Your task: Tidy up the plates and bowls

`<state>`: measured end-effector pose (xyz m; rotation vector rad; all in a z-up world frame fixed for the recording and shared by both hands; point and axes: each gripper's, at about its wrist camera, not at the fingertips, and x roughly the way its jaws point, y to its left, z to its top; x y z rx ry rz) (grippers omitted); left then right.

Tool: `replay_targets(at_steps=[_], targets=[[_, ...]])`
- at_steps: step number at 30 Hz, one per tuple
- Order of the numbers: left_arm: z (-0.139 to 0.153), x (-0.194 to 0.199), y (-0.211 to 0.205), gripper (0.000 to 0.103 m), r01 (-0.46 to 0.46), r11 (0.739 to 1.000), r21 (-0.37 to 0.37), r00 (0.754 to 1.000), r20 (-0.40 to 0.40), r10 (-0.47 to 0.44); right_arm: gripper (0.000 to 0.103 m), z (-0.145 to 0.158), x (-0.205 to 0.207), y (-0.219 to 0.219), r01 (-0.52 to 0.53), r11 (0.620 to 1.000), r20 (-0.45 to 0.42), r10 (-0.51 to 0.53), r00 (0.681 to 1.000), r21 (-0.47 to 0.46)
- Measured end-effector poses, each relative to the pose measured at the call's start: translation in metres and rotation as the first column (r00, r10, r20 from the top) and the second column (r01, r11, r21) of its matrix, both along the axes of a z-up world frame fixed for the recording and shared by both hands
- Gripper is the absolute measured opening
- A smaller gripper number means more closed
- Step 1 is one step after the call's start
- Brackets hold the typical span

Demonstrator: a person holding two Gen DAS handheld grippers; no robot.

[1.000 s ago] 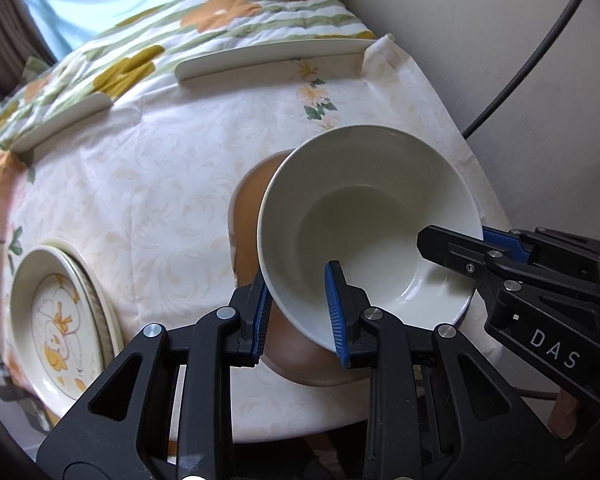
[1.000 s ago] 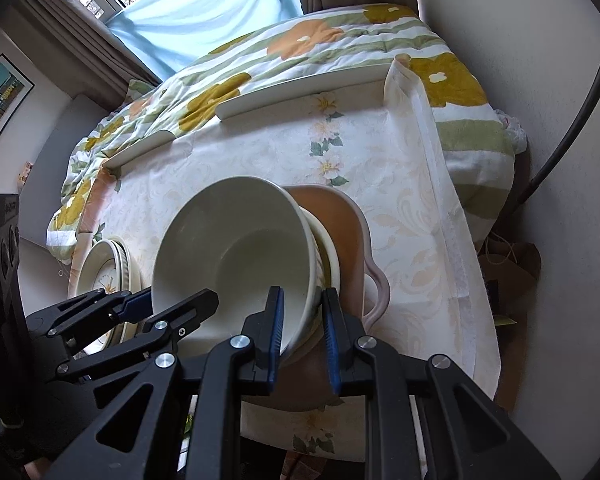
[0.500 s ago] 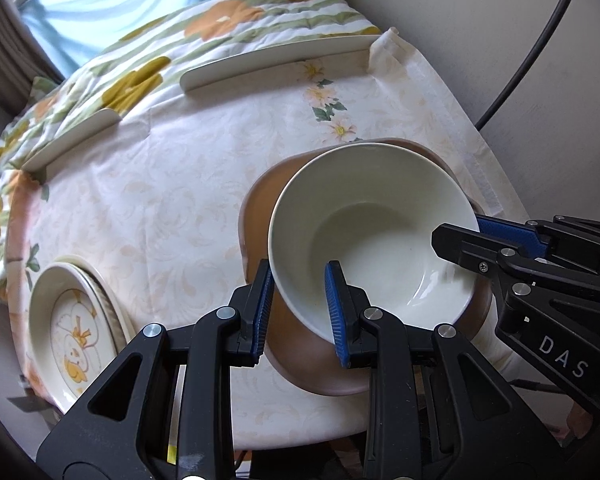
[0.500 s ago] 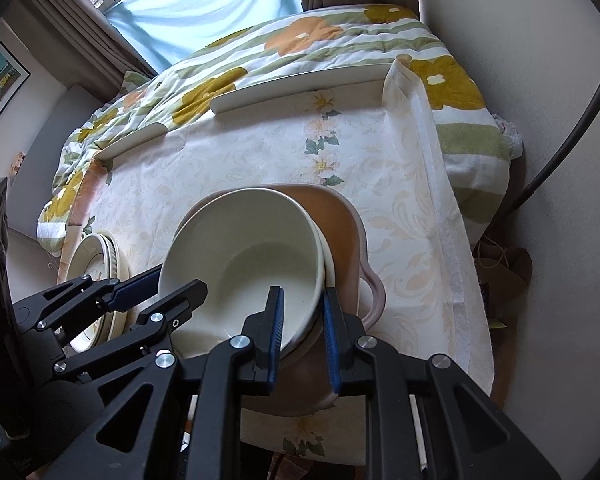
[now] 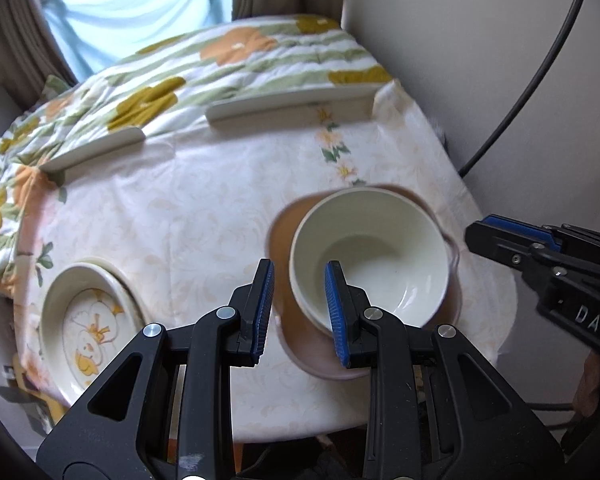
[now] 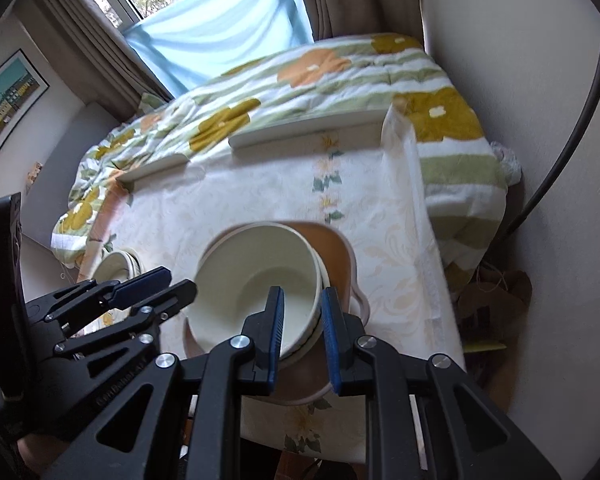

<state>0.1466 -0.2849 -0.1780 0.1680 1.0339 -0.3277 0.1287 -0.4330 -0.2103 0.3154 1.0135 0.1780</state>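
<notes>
From the left wrist view, our left gripper point(image 5: 298, 312) stands open, its jaws straddling the near-left rim of the cream bowl point(image 5: 370, 264) without pinching it — the bowl sits nested in the brown dish point(image 5: 288, 236) on the tablecloth point(image 5: 188, 208), just ahead and a little to the right of the fingers. Well off to the left lies the stack of patterned plates point(image 5: 86, 320), apart from the bowls, and our right gripper point(image 5: 512, 236) shows at the right edge, just beside the bowl's far side. From the right wrist view, our right gripper point(image 6: 302, 328) is also open, its two pads either side of the bowl's point(image 6: 256, 280) near-right wall, with a second cream rim visible just under the top bowl, so we judge it stacked. Both tools look equally near; we judge that backing straight off is what the next move calls for. Nothing blocks the way except the other gripper point(image 6: 152, 288) at the left, and the brown dish's handle point(image 6: 360, 300) just beside our right pad.
</notes>
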Motion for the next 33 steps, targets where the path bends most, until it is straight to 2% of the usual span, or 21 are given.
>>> replay_targets(at_steps=[2,4,5,6,7,8,9,10,17,21,26,31,33], targets=[[0.018,-0.008,0.011,0.024,-0.012,1.000,-0.027,1.000,0.027,0.013,0.017,0.013,-0.007,-0.007,-0.006,1.000,0.017,0.006,1.000,0.010],[0.031,-0.013,0.022,0.040,-0.019,0.999,-0.041,0.999,0.042,0.020,0.018,0.023,-0.012,-0.011,-0.018,1.000,0.023,0.019,1.000,-0.004],[0.035,-0.015,0.025,0.075,-0.020,0.999,-0.039,0.999,0.043,0.022,0.018,0.026,-0.014,-0.013,-0.027,0.999,0.018,0.027,0.999,-0.017],[0.038,-0.016,0.029,0.103,-0.020,0.999,-0.034,0.999,0.048,0.022,0.022,0.027,-0.016,-0.014,-0.035,0.999,0.008,0.035,0.999,-0.028],[0.041,-0.019,0.034,0.102,-0.019,0.999,-0.029,0.998,0.066,0.021,0.038,0.026,-0.017,-0.015,-0.039,0.999,-0.004,0.039,0.999,-0.036],[0.041,-0.021,0.037,0.103,-0.013,1.000,-0.016,0.997,0.073,0.014,0.050,0.025,-0.018,-0.016,-0.041,0.998,-0.013,0.040,0.999,-0.041],[0.039,-0.020,0.039,0.102,-0.002,1.000,0.001,0.998,0.062,0.002,0.070,0.022,-0.018,-0.017,-0.041,0.998,-0.017,0.040,0.999,-0.049],[0.034,-0.018,0.040,0.102,0.005,1.000,0.020,0.999,0.045,-0.006,0.077,0.019,-0.019,-0.017,-0.044,0.997,-0.024,0.043,0.999,-0.056],[-0.011,0.000,0.049,0.102,0.068,0.996,0.057,0.989,-0.132,-0.060,0.077,-0.019,-0.012,-0.017,-0.069,0.991,-0.173,0.049,0.984,-0.112],[-0.034,0.018,0.045,0.102,0.107,0.992,0.063,0.966,-0.243,-0.089,0.077,-0.039,-0.003,-0.022,-0.036,0.993,-0.270,0.005,0.963,-0.110],[-0.058,0.033,0.036,0.102,0.175,0.981,0.088,0.938,-0.317,-0.139,0.077,-0.065,0.007,-0.021,-0.045,0.993,-0.359,0.002,0.933,-0.111],[-0.077,0.040,0.021,0.100,0.224,0.972,0.073,0.913,-0.364,-0.183,0.077,-0.073,0.015,-0.007,-0.116,0.984,-0.369,0.058,0.928,-0.138],[-0.084,0.041,0.015,0.091,0.242,0.968,0.070,0.903,-0.381,-0.199,0.077,-0.076,0.019,0.001,-0.162,0.975,-0.371,0.095,0.924,-0.154]])
